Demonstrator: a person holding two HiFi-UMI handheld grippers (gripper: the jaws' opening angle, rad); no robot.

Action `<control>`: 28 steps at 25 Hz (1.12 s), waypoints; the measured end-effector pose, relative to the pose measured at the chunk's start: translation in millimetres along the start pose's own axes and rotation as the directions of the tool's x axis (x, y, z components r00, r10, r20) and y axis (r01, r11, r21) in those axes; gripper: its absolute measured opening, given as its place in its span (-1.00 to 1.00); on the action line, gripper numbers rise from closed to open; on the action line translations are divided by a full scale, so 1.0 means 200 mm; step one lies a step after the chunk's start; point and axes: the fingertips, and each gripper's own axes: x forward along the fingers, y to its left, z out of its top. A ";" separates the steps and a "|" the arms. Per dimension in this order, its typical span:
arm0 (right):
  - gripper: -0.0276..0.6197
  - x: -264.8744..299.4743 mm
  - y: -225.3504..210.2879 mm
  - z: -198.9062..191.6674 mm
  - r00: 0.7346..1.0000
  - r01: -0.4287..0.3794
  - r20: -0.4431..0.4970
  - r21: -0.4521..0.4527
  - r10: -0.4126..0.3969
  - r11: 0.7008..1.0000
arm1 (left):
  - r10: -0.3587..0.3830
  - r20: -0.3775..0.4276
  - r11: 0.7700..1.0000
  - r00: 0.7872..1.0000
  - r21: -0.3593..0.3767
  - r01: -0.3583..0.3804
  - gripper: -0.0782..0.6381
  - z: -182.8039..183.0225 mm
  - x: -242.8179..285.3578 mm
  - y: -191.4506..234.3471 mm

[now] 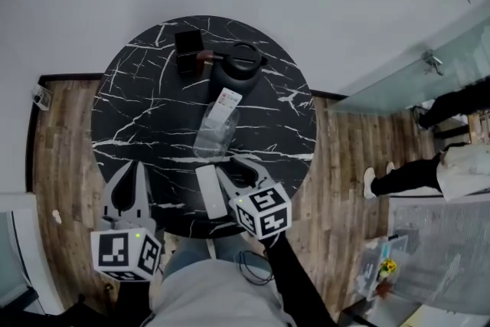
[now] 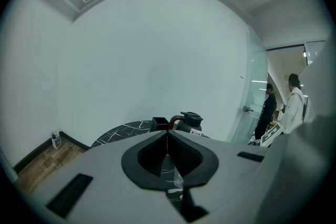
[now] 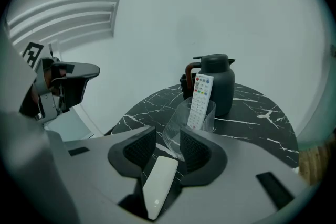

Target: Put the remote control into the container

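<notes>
1 remote (image 3: 160, 191) btwn right claw (image 3: 161, 148)

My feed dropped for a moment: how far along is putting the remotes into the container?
Done: a first remote already stands in the clear container.
In hand: the right claw is open around a second remote, which lies on the table and is not yet gripped.
Left: close on it, lift it and drop it into the container.
The left claw is shut and empty.
</notes>
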 end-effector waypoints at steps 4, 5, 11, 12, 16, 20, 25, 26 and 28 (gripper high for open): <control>-0.49 0.08 0.01 -0.08 0.998 0.037 -0.047 0.023 -0.036 0.999 | 0.012 -0.003 1.000 1.000 -0.003 -0.012 -0.76 -0.02 0.00 0.06; -0.47 0.10 0.01 -0.10 0.997 0.045 -0.059 0.029 -0.043 0.999 | 0.014 -0.008 1.000 1.000 -0.005 -0.014 -0.75 -0.03 -0.01 0.07; -0.40 0.19 0.03 -0.24 0.986 0.089 -0.144 0.055 -0.080 0.994 | 0.022 -0.035 1.000 0.999 -0.019 -0.023 -0.76 -0.08 -0.01 0.16; -0.39 0.20 0.04 -0.26 0.984 0.092 -0.156 0.055 -0.083 0.994 | 0.023 -0.037 1.000 0.999 -0.021 -0.023 -0.76 -0.08 0.00 0.17; -0.38 0.26 0.05 -0.32 0.977 0.103 -0.195 0.048 -0.092 0.994 | 0.022 -0.041 0.999 0.999 -0.029 -0.023 -0.76 -0.09 0.00 0.20; -0.29 0.30 0.05 -0.37 0.969 0.114 -0.226 0.055 -0.099 0.992 | 0.023 -0.045 0.999 0.999 -0.035 -0.024 -0.75 -0.09 0.00 0.23; -0.20 0.36 0.06 -0.44 0.956 0.123 -0.277 0.065 -0.100 0.990 | 0.034 -0.051 0.998 0.998 -0.041 -0.036 -0.76 -0.10 0.00 0.28; -0.20 0.37 0.06 -0.45 0.952 0.124 -0.290 0.068 -0.100 0.990 | 0.033 -0.048 0.999 0.998 -0.042 -0.035 -0.76 -0.10 0.01 0.28; -0.19 0.38 0.07 -0.47 0.945 0.128 -0.312 0.072 -0.099 0.989 | 0.030 -0.045 0.999 0.999 -0.040 -0.032 -0.76 -0.09 0.01 0.29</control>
